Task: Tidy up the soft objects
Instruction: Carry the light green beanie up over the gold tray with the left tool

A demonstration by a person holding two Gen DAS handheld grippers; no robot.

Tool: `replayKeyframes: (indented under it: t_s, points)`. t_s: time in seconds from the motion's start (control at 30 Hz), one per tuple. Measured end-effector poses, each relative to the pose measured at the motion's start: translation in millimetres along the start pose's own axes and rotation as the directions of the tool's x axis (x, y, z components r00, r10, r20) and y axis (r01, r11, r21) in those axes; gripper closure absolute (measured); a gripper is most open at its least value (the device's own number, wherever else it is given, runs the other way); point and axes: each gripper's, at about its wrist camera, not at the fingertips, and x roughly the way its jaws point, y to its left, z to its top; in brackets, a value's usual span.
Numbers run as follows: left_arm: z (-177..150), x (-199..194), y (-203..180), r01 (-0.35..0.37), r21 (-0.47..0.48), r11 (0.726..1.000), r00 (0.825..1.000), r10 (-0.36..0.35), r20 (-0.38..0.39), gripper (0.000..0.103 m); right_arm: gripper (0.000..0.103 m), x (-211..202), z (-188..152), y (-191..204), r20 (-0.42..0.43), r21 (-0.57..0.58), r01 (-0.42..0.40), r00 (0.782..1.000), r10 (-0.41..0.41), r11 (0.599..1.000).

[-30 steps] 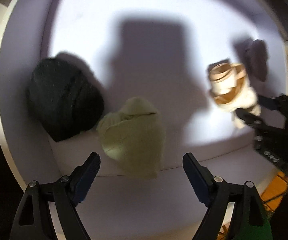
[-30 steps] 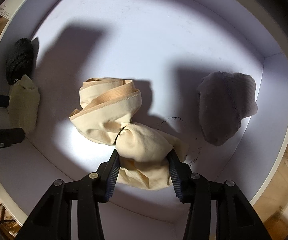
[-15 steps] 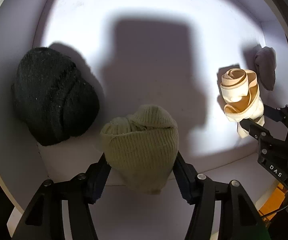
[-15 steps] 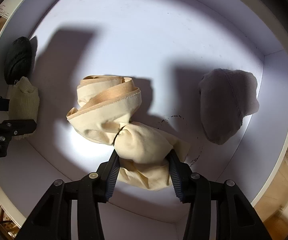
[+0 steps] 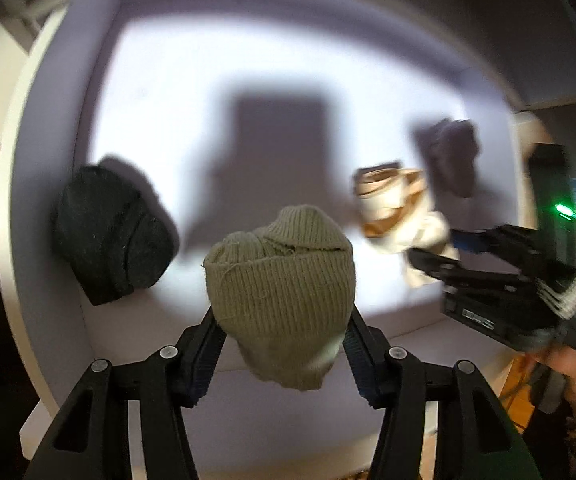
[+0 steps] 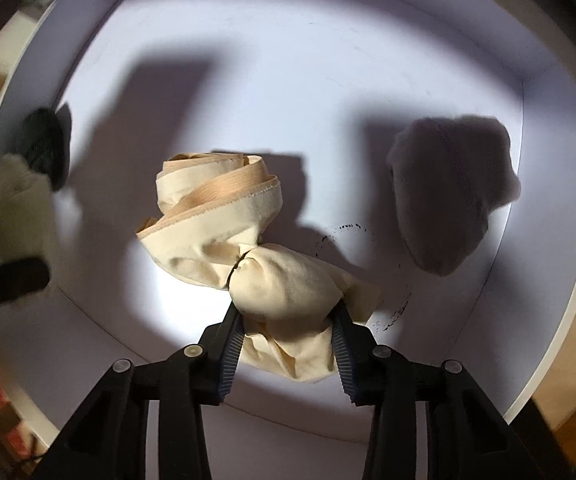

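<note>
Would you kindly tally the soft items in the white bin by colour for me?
Black knit hat: 1
Olive green knit hat: 1
Cream rolled cloth: 1
Grey knit hat: 1
Total: 4

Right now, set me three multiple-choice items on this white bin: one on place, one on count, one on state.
1. Where does the black knit hat lie?
A. by the bin's left wall
B. beside the grey knit hat
C. outside the white bin

2. How many soft things show?
A. two
B. four
C. six

3. What does the right gripper close on?
A. nothing
B. the grey hat
C. the cream knotted cloth bundle

Key: A, it lies against the left wall; B, black, olive ribbed knit hat, cream, grey; C, its jaws are closing on the bundle.
</note>
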Motion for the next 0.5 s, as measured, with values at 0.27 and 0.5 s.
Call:
replayKeyframes:
  t_s: [0.27, 0.5]
  points:
    - [2, -68, -21, 0.023, 0.110, 0.994, 0.993, -0.035, 0.111, 0.047, 0.065, -3, -3, -14, 0.004, 0.045, -0.036, 0.999, 0.036, 0.998]
    - [-6, -119, -41, 0.062, 0.192, 0.979, 0.976, -0.100, 0.194, 0.047, 0.067, -8, -8, -27, 0.011, 0.071, -0.063, 0.998, 0.062, 0.995]
